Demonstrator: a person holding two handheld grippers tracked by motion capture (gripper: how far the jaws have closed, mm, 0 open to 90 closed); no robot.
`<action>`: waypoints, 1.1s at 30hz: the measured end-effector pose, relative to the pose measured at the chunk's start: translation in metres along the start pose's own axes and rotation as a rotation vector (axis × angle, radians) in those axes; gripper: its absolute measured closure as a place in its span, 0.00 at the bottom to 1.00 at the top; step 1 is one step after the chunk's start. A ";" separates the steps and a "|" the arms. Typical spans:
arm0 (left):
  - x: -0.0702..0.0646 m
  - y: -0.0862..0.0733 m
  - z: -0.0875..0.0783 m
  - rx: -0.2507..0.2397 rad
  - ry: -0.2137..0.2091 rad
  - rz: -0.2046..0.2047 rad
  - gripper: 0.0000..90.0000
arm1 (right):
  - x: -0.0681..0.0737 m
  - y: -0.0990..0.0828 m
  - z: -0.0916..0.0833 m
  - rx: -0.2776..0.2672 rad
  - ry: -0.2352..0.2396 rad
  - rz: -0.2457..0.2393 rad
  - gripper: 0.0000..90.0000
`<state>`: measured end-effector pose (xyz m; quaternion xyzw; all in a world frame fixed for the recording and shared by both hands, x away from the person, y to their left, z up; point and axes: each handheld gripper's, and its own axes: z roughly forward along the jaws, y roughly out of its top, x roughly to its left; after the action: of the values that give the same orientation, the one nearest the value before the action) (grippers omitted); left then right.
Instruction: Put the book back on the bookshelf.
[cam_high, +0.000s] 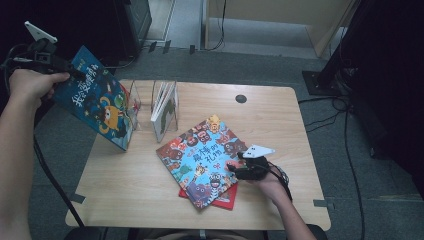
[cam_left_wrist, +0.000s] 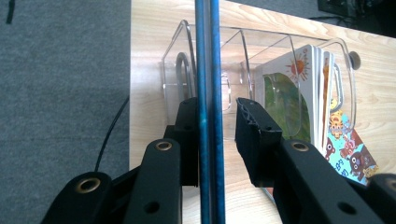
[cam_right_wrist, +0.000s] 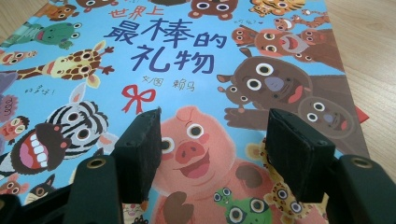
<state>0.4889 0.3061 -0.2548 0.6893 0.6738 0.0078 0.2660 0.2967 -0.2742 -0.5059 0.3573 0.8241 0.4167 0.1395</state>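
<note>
The blue book (cam_high: 97, 102) stands on edge at the counter's (cam_high: 125, 200) far left, spine up, just left of the clear rack (cam_high: 160, 107). Left gripper (cam_left_wrist: 216, 135) straddles it, its right pad clear of the cover; right gripper (cam_high: 239, 169) rests spread on the flat book (cam_high: 200, 157).

Red book (cam_high: 226, 199) under animal book (cam_high: 202, 160)
</note>
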 end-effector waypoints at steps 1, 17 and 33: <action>0.000 0.000 0.000 0.000 0.000 0.000 0.77 | 0.000 0.000 0.000 -0.001 0.001 0.002 0.41; -0.006 -0.006 -0.018 -0.044 -0.002 0.033 0.56 | -0.002 -0.001 -0.002 0.006 -0.004 0.000 0.41; -0.035 -0.035 -0.062 -0.156 0.021 0.150 0.54 | -0.009 0.006 0.000 0.035 0.001 0.004 0.41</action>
<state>0.4305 0.2936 -0.2027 0.7150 0.6203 0.0873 0.3105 0.3059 -0.2788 -0.5018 0.3611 0.8307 0.4027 0.1320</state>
